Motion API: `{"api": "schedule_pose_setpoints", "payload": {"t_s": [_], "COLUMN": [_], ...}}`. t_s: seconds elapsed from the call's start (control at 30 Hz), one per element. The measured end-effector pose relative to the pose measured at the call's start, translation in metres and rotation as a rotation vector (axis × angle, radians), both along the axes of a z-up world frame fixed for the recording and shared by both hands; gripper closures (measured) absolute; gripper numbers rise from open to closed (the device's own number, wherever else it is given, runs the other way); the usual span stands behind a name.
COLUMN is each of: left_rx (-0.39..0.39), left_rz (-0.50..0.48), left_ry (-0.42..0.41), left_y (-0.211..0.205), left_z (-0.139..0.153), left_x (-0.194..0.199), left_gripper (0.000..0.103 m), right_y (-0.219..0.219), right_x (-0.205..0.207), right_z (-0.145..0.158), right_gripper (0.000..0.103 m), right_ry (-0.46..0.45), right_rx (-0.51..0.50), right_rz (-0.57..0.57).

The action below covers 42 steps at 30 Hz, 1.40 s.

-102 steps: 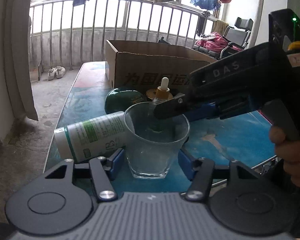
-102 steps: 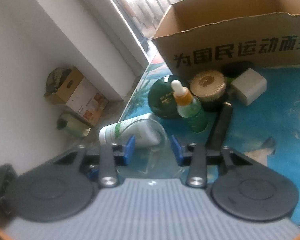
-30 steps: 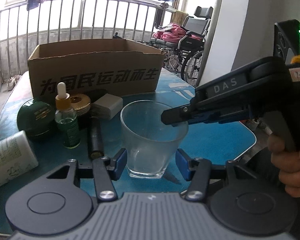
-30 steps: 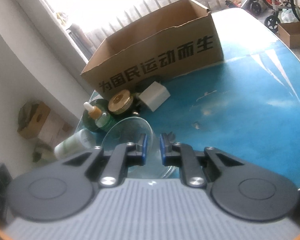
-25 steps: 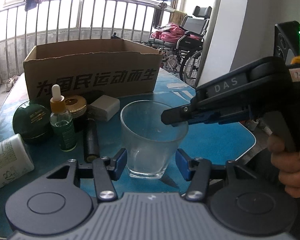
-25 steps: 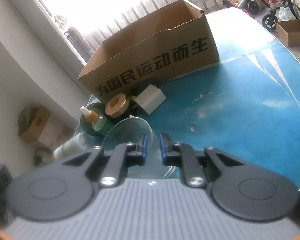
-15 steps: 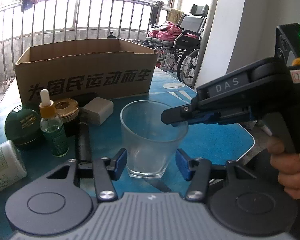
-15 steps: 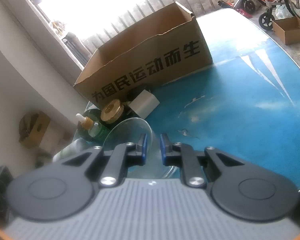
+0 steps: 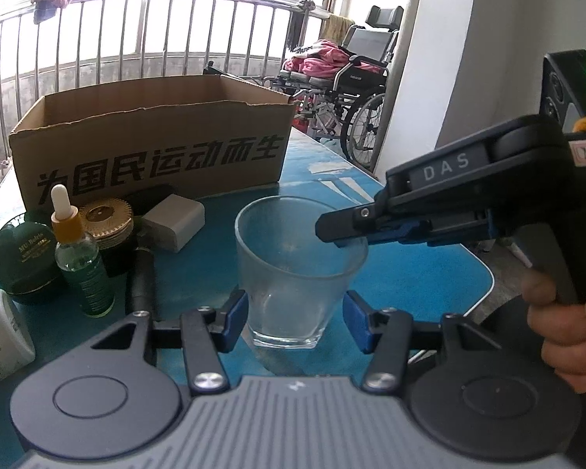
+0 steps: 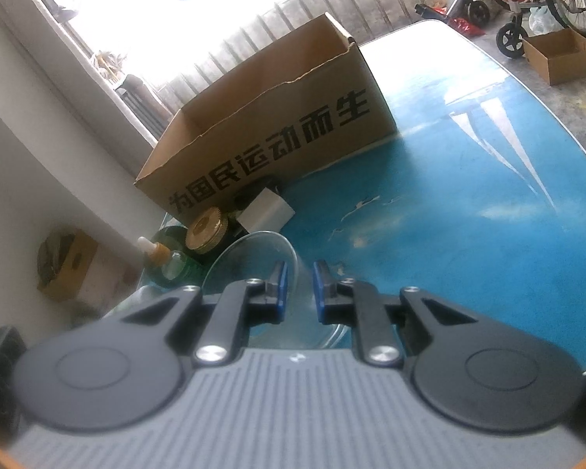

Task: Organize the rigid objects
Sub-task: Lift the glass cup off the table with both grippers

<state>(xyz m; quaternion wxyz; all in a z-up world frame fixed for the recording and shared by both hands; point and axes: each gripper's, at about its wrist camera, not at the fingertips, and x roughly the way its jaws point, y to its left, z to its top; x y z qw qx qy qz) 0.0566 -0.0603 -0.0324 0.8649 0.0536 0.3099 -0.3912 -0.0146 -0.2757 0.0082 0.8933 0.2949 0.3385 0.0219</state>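
Observation:
A clear glass tumbler (image 9: 293,273) stands upright over the blue table (image 9: 410,281); I cannot tell whether its base touches. My left gripper (image 9: 295,312) is shut on its lower body, one blue pad on each side. My right gripper (image 9: 332,230), held by a hand (image 9: 566,312), comes in from the right and is shut on the rim. In the right wrist view the glass (image 10: 250,250) wall sits pinched between the right gripper (image 10: 300,289) pads. An open cardboard box (image 9: 148,148) stands behind the glass, and shows again as the box (image 10: 273,117).
In front of the box lie a dropper bottle (image 9: 82,269), a green jar (image 9: 21,262), a gold-lidded jar (image 9: 105,222), a white block (image 9: 174,221), a black tube (image 9: 140,277) and a white bottle (image 9: 0,336). Wheelchairs (image 9: 355,90) stand beyond the table's right edge.
Both grippers keep their hold on the glass. The box and the bottles have slid left in the left wrist view, so the glass and grippers have shifted right along the table.

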Motion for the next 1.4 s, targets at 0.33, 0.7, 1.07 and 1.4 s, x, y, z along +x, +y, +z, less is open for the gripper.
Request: {"api": "schedule_pose_setpoints", "payload": {"t_s": [0.33, 0.7, 1.07, 1.4], "left_rx": [0.003, 0.021, 0.021, 0.036], "left_rz": [-0.014, -0.019, -0.022, -0.004], "left_ry": [0.008, 0.034, 0.062, 0.050], "left_y": [0.000, 0.001, -0.003, -0.007], "left_z": [0.001, -0.009, -0.018, -0.016], "left_x": [0.001, 0.007, 0.010, -0.001], "left_gripper": [0.048, 0.044, 0.050, 0.053], "right_y": [0.001, 0.004, 0.012, 0.017], "right_x": [0.000, 0.001, 0.005, 0.007], "right_z": [0.001, 0.005, 0.001, 0.005], "right_gripper": [0.089, 0.086, 0.079, 0.082], "right_ry": [0.001, 0.034, 0.075, 0.094], "right_rx": [-0.015, -0.044, -0.072, -0.108], "right_rz": [0.001, 0.006, 0.009, 0.000]}}
